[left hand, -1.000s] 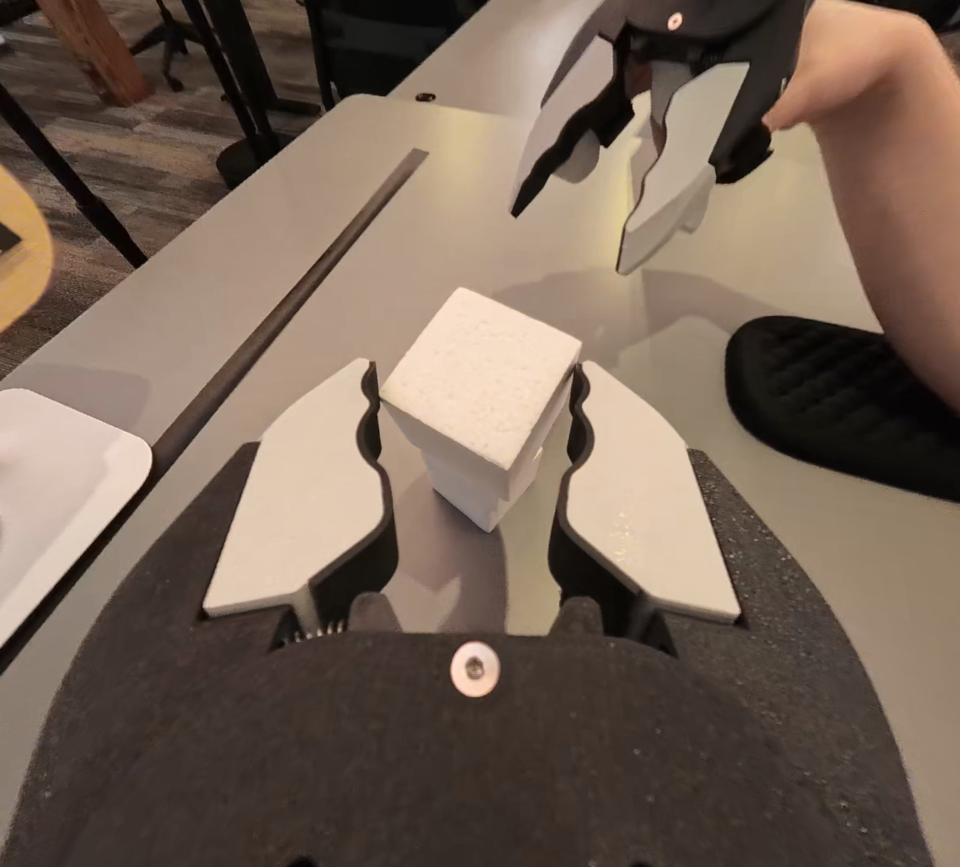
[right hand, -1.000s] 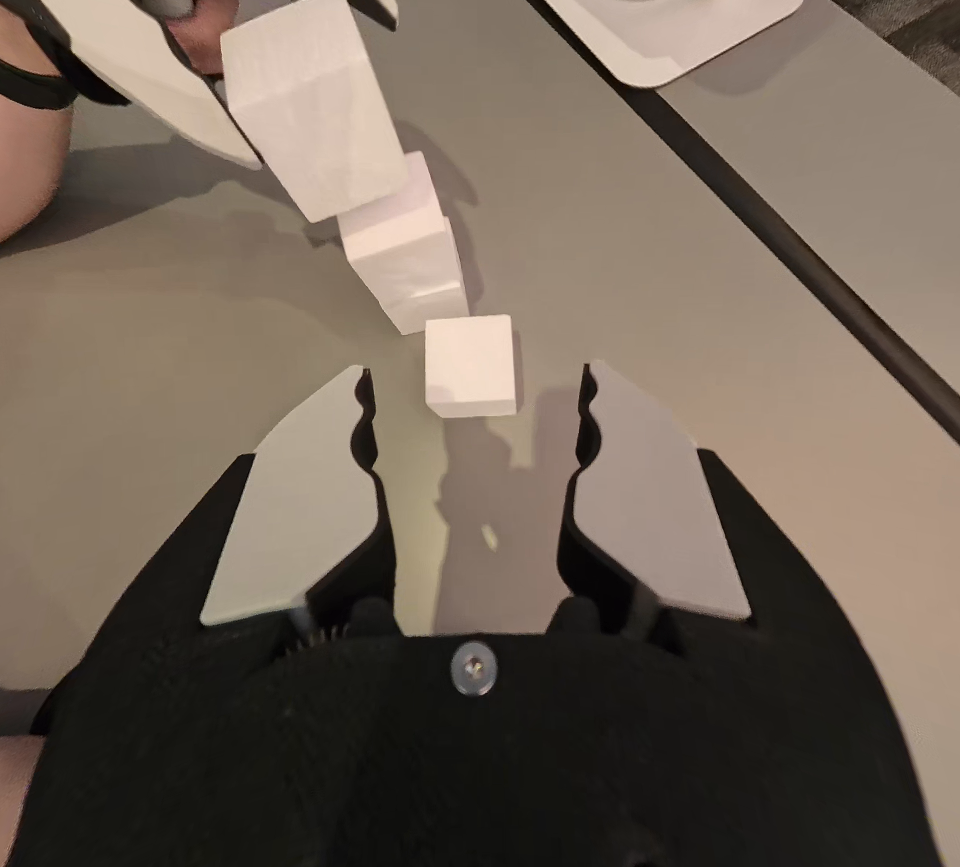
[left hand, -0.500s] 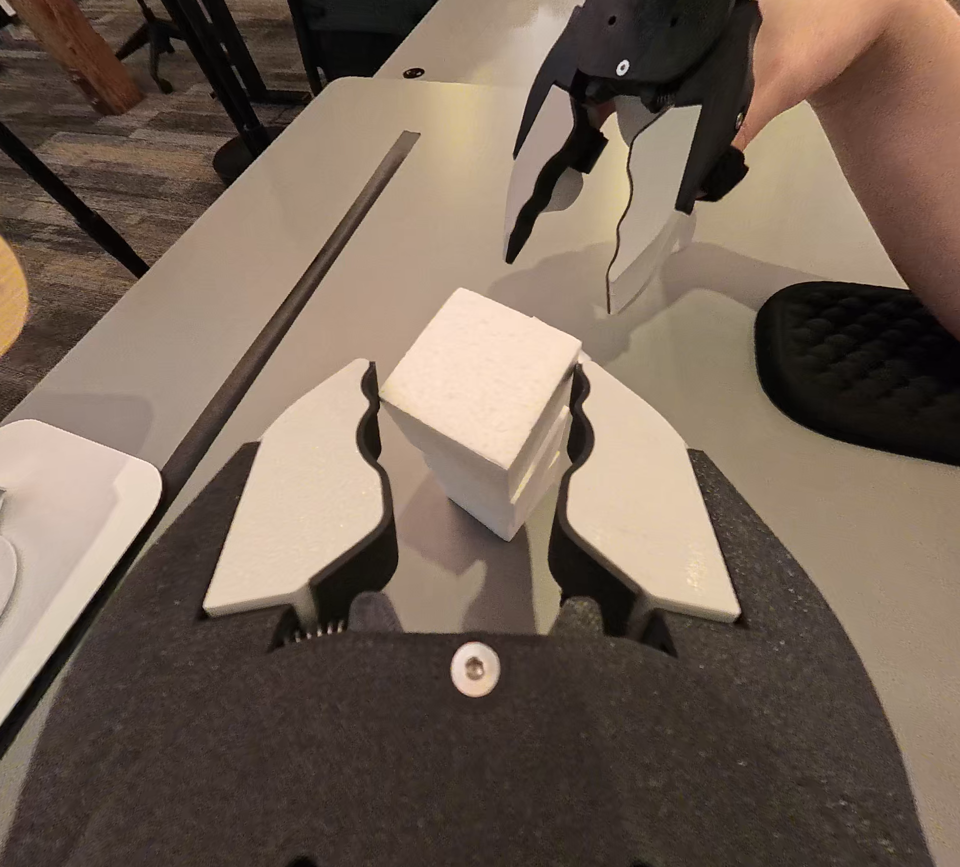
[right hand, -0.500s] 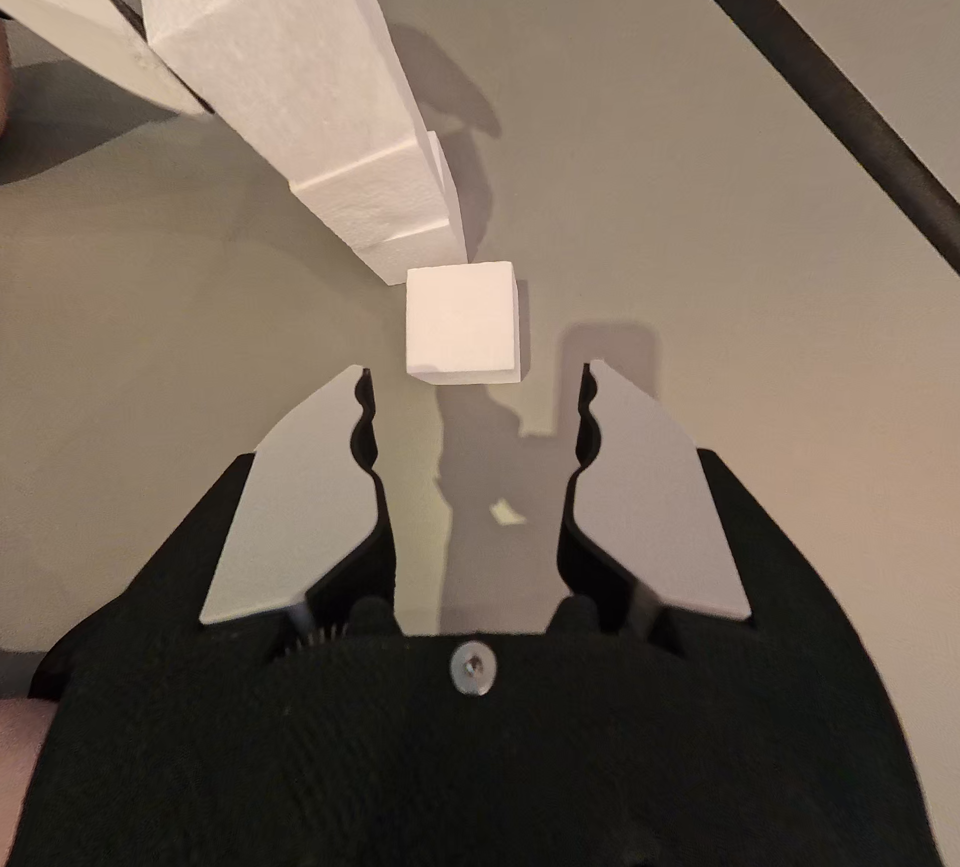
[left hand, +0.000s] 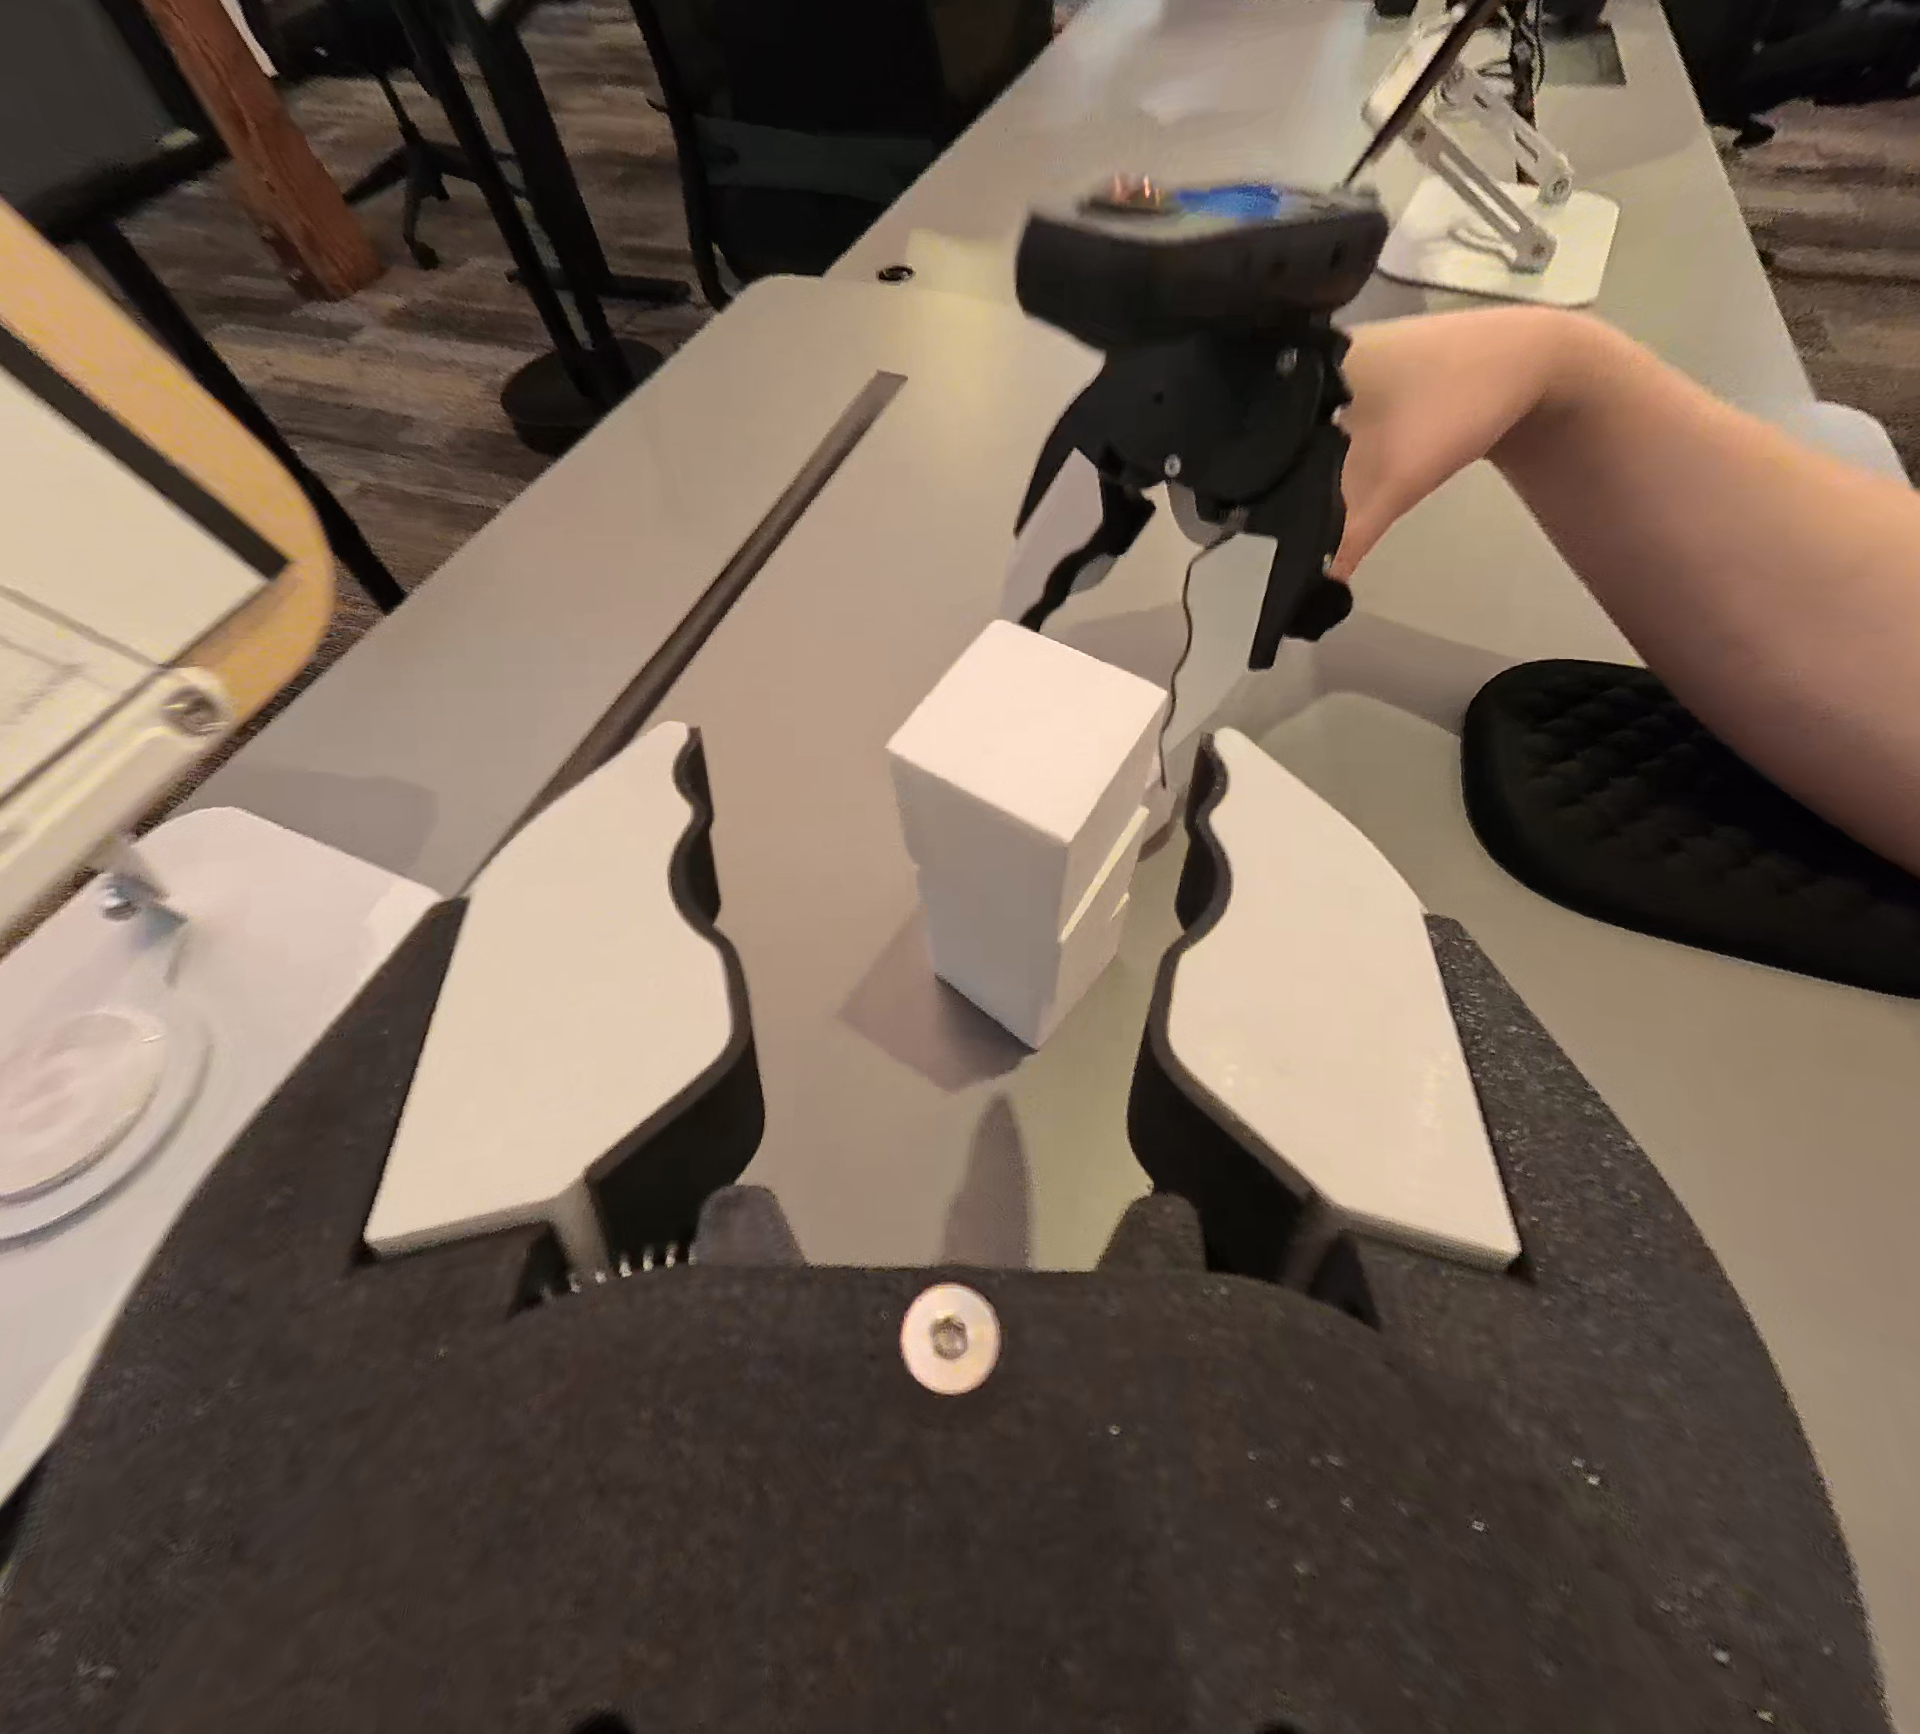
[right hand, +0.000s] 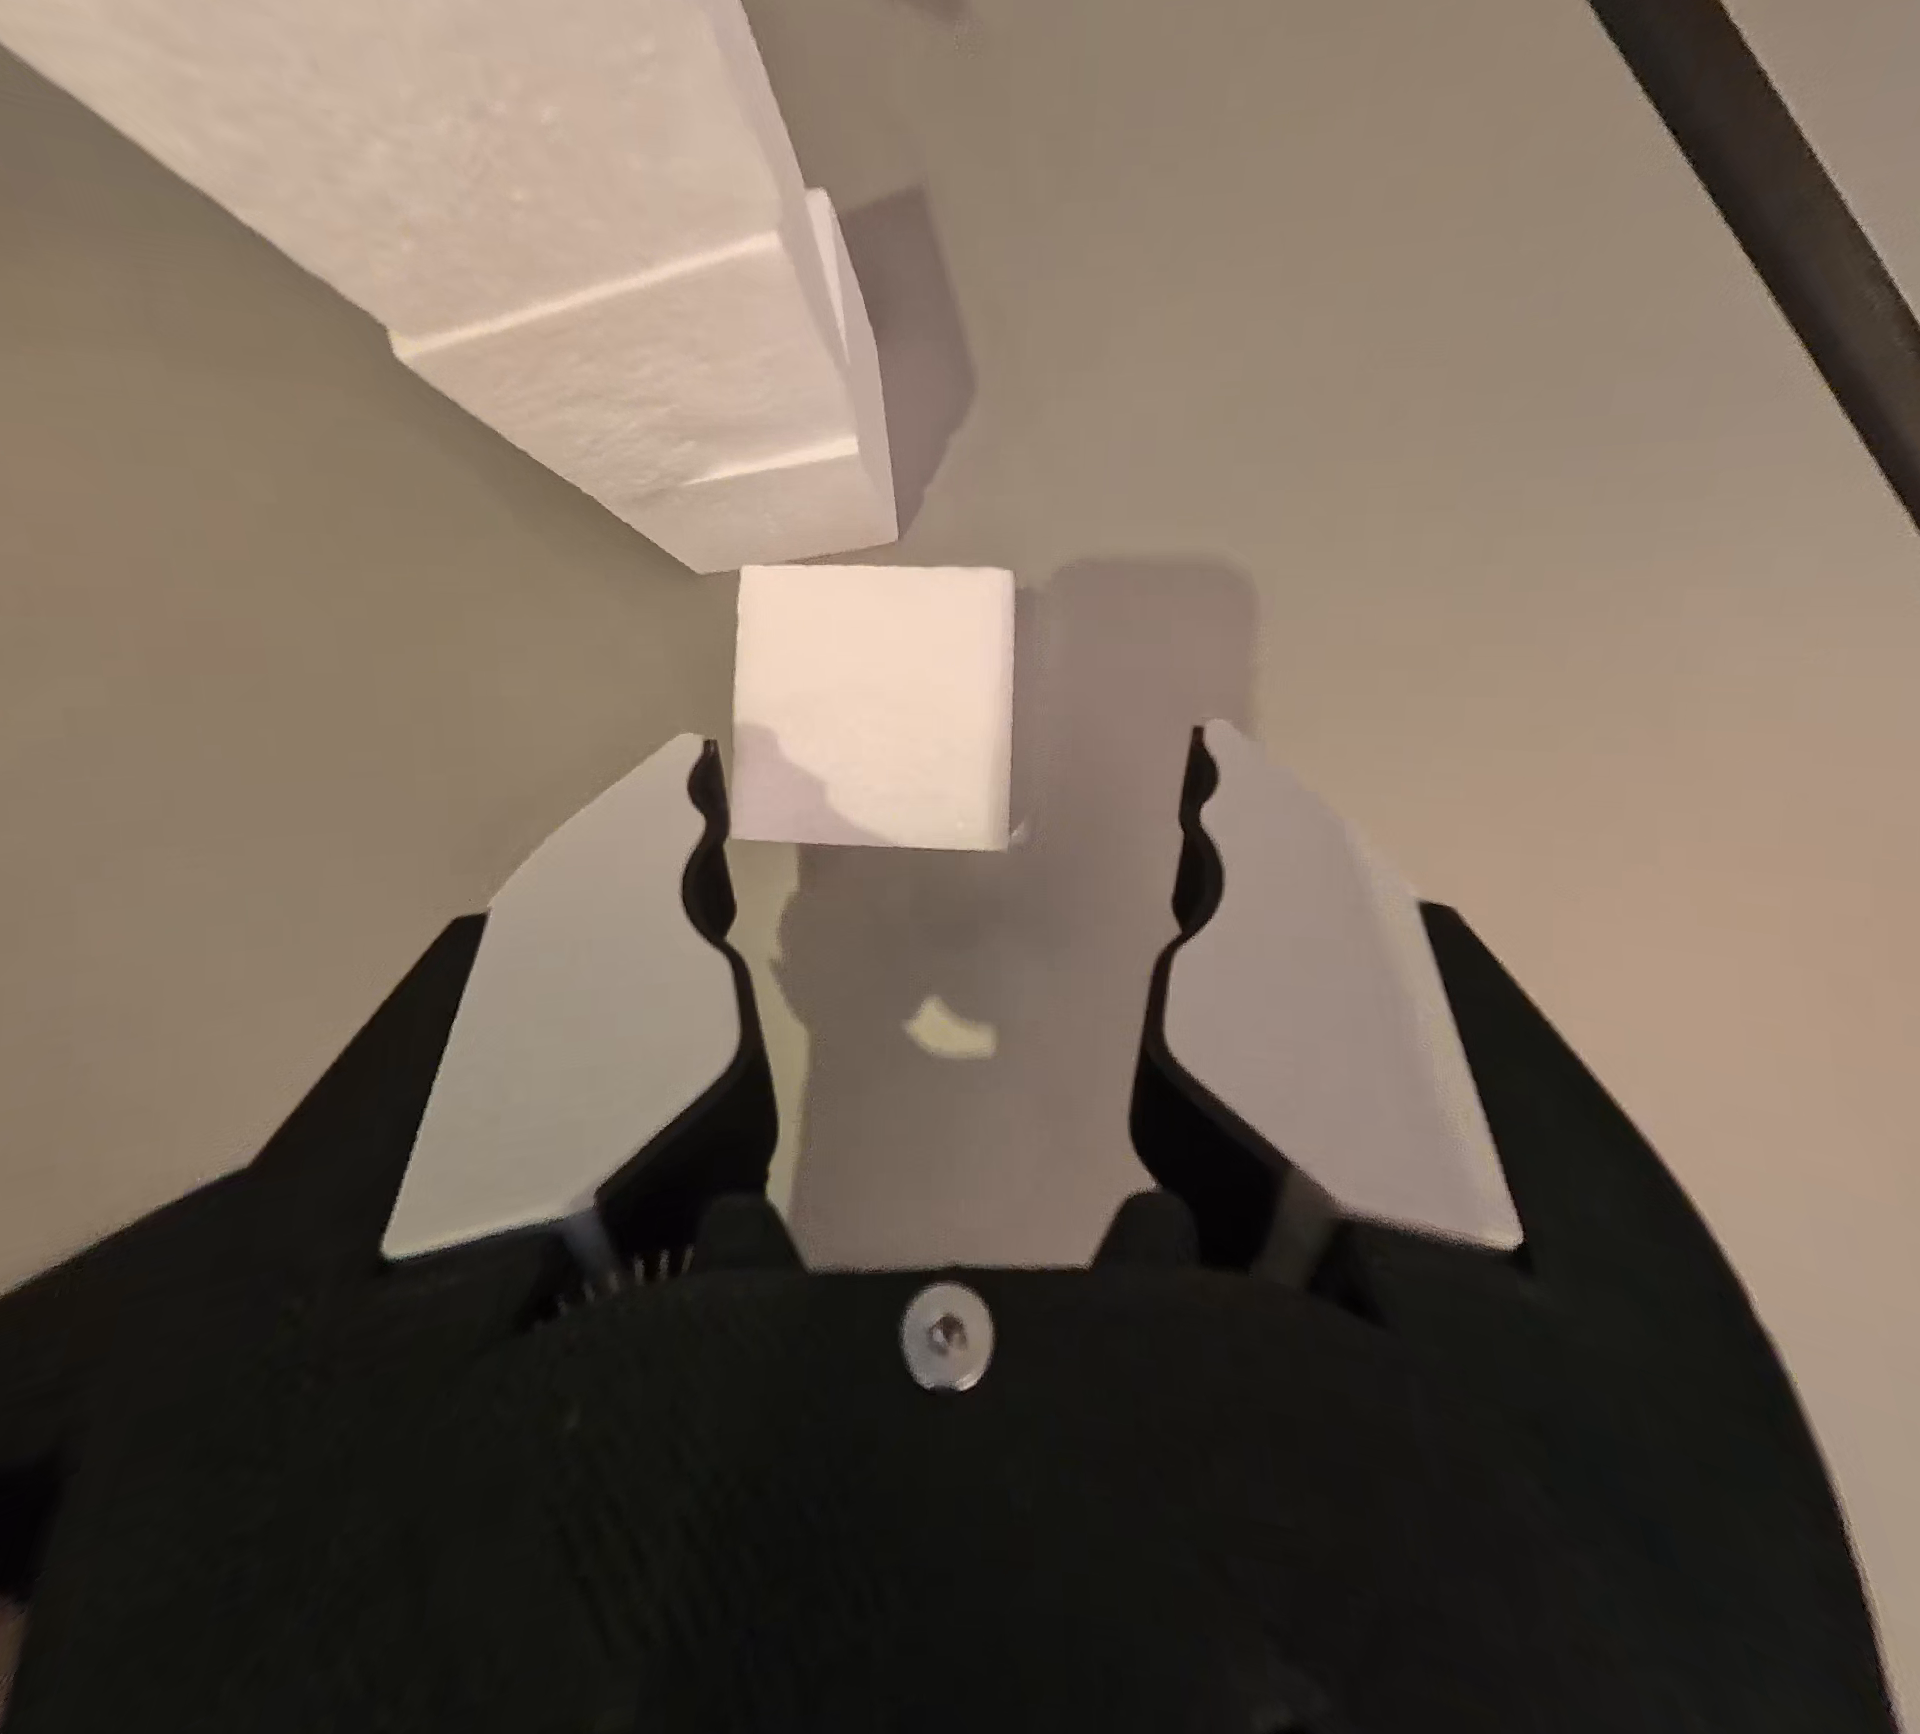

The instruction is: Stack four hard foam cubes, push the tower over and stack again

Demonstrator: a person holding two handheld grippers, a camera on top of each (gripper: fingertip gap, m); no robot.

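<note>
The right gripper (right hand: 945, 749), jaws apart, descends over the loose white hard-foam cube (right hand: 873, 708) on the grey surface (right hand: 1455, 645) just near of the three-cube white foam tower (left hand: 1023, 843); it should centre before closing. The left gripper's (left hand: 951, 832) jaws are apart, empty.

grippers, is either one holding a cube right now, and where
Nothing is held. The left claw is open around the stack without touching it; the right claw is open over the loose cube.

The grey surface (left hand: 727, 562) carries a stack of white foam cubes (left hand: 1023, 843), a lone foam cube (right hand: 873, 708) beside it, a black pad (left hand: 1662, 811) and a white stand base (left hand: 218, 915).
</note>
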